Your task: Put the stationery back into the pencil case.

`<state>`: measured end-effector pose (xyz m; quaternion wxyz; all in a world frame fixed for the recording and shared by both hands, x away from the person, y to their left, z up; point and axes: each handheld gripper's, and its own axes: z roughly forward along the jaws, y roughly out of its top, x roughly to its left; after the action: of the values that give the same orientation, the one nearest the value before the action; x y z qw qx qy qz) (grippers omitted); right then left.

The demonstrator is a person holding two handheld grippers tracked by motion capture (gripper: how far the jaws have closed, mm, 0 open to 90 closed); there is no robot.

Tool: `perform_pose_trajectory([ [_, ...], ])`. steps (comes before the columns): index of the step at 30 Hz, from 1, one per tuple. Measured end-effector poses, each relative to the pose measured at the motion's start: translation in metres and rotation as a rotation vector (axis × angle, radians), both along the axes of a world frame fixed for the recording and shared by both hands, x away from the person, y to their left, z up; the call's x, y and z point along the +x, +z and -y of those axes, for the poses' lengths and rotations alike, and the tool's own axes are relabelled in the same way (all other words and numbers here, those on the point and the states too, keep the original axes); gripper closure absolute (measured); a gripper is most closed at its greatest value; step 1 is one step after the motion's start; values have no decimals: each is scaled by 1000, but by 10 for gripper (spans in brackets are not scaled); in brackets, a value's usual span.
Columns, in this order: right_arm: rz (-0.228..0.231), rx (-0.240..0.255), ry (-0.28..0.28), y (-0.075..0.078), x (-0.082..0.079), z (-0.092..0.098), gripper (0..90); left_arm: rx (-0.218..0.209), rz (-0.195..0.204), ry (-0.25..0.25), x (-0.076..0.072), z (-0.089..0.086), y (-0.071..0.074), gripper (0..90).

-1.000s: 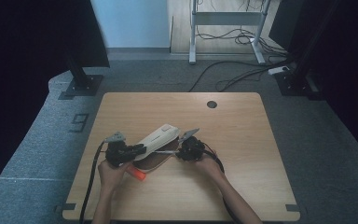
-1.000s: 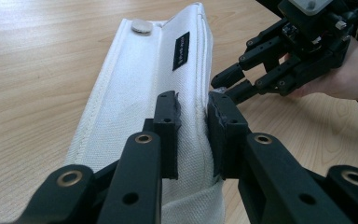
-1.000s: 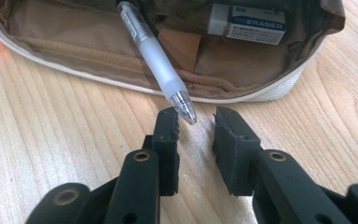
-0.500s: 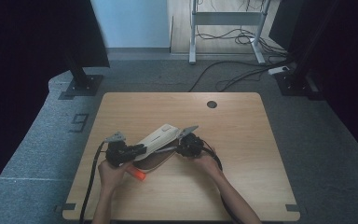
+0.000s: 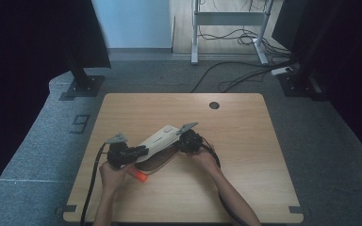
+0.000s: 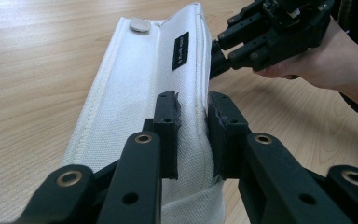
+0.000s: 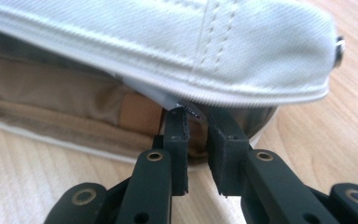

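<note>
A white fabric pouch (image 5: 162, 139) lies slanted on the wooden table (image 5: 245, 141), its zip side gaping to show a tan lining (image 7: 51, 88). My left gripper (image 5: 141, 150) is shut on the pouch's near end, and its pads (image 6: 168, 126) pinch a fold of the cloth (image 6: 135, 93). My right gripper (image 5: 179, 141) is at the pouch's far end, also seen as the right gripper (image 6: 214, 56) from the left one. Its jaws stand nearly together (image 7: 196, 116), shut on the zip pull under the white edge (image 7: 191, 42).
An orange-red pen-like item (image 5: 140, 176) lies on the table by my left hand. A round cable hole (image 5: 214, 105) sits near the table's far edge. The pouch has a snap stud (image 6: 140, 25) and a black label (image 6: 181, 44). Cables trail from both grippers toward the front edge.
The right gripper has edged slightly up the picture along the pouch. The left gripper and the pouch's near end have stayed where they were.
</note>
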<state>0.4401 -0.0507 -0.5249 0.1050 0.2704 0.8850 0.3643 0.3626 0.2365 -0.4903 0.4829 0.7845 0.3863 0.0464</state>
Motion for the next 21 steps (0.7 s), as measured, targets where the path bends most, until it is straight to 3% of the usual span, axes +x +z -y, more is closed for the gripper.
perform_pose_trajectory([
  [11,10,-22,-18,-1,6,-5,704,2,1,-1,0,0,0,743],
  [21,15,-10,-20,5,0,5,605,1,3,0,0,-1,0,744],
])
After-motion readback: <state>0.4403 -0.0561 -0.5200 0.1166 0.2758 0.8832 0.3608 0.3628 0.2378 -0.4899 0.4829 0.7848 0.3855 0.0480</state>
